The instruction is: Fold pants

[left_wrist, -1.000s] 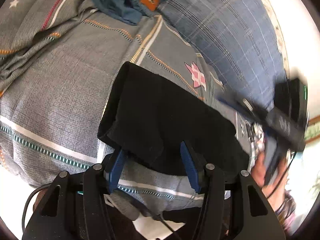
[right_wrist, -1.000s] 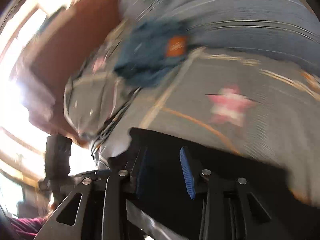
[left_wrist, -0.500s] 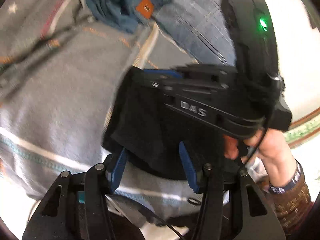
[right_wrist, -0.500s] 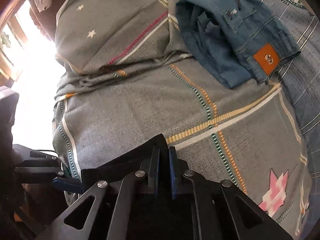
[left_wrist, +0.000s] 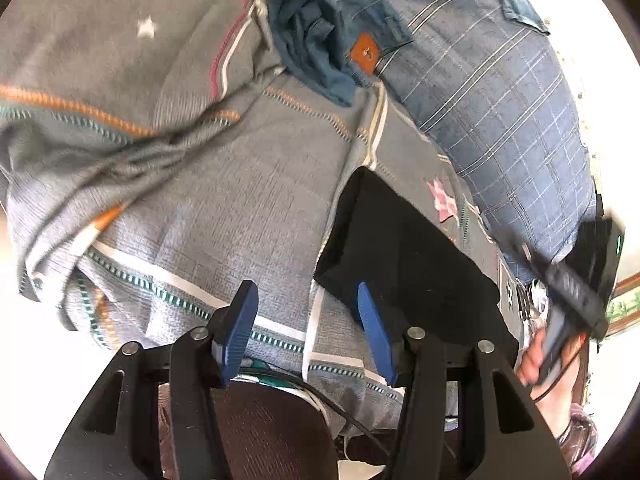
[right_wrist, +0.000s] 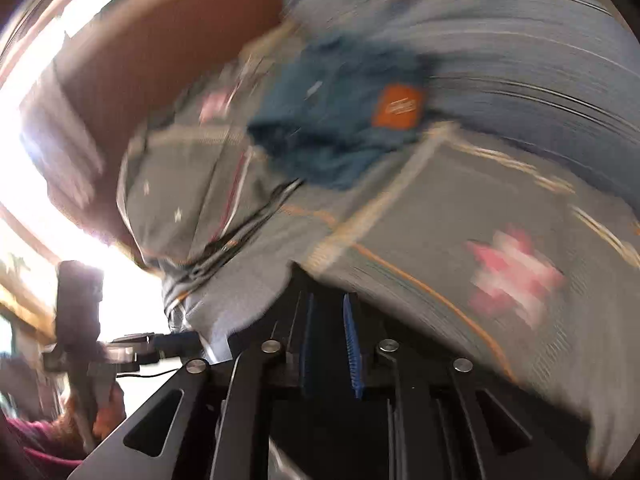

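Black folded pants [left_wrist: 404, 264] lie flat on the grey patterned bedspread [left_wrist: 224, 208], just beside its pink star motif [left_wrist: 443, 201]. Well beyond the pants, crumpled blue denim jeans with an orange leather patch [left_wrist: 320, 52] rest against a blue checked pillow [left_wrist: 500, 92]. The left gripper [left_wrist: 306, 320] hovers with its blue pads spread apart, nothing between them, at the pants' near left corner. The right gripper [right_wrist: 330, 340] shows its pads only slightly apart over the black fabric; blur keeps me from telling whether it grips.
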Tool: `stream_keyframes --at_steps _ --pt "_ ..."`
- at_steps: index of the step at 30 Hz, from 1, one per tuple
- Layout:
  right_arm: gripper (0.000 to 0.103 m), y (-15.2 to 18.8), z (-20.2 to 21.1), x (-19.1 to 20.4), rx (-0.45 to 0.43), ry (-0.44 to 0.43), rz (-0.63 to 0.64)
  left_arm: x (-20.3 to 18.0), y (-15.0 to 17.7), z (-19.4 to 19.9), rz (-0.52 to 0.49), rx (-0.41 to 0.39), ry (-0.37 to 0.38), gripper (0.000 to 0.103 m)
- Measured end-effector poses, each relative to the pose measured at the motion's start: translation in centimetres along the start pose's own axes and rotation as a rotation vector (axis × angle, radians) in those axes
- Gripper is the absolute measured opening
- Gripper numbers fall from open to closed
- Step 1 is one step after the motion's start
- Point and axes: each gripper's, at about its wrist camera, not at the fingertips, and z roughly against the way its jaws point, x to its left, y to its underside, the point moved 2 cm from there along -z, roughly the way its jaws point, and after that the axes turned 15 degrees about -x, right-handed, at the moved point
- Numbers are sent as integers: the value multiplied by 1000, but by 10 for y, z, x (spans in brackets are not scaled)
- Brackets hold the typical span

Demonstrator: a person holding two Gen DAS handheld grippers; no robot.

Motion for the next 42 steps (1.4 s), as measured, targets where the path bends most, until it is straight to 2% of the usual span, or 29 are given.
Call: stream_keyframes --at_steps 1,4,6,8,9,11,14,17,20,24,28,33,35,38,42 --pt "19 4 26 -13 -39 34 -36 -9 0 0 -23 -3 3 52" --pt "23 39 118 -73 -157 212 -171 -42 2 -9 -119 13 24 53" --pt "27 70 179 -112 -226 325 -288 -78 9 -23 -210 56 49 56" --pt "33 113 251 -153 -307 464 -429 -120 21 -39 -303 118 82 65" --pt "34 129 280 -167 -337 521 -471 -142 30 -46 -351 152 102 66" --pt "45 170 335 -193 -395 622 -575 -187 48 -60 -455 213 133 66" --pt "49 220 378 -219 -467 630 -736 -255 81 -78 -607 299 159 66" --pt "49 250 382 -234 -496 608 -826 -321 115 -98 -722 384 195 66" --pt "49 265 375 -246 -499 565 -867 -373 144 -113 -816 448 213 66" --pt "50 275 361 -256 -514 535 -902 -426 174 -134 -870 507 230 66" --pt "52 279 352 -262 -579 473 -933 -472 193 -160 -837 581 258 66" --pt "51 270 346 -265 -620 416 -913 -519 220 -199 -796 667 258 66" --pt "46 272 347 -264 -636 417 -920 -530 231 -216 -770 705 240 66" --pt "46 280 347 -268 -647 392 -967 -537 243 -240 -714 757 215 66" --pt "47 286 346 -269 -667 359 -985 -545 261 -258 -741 832 213 67"
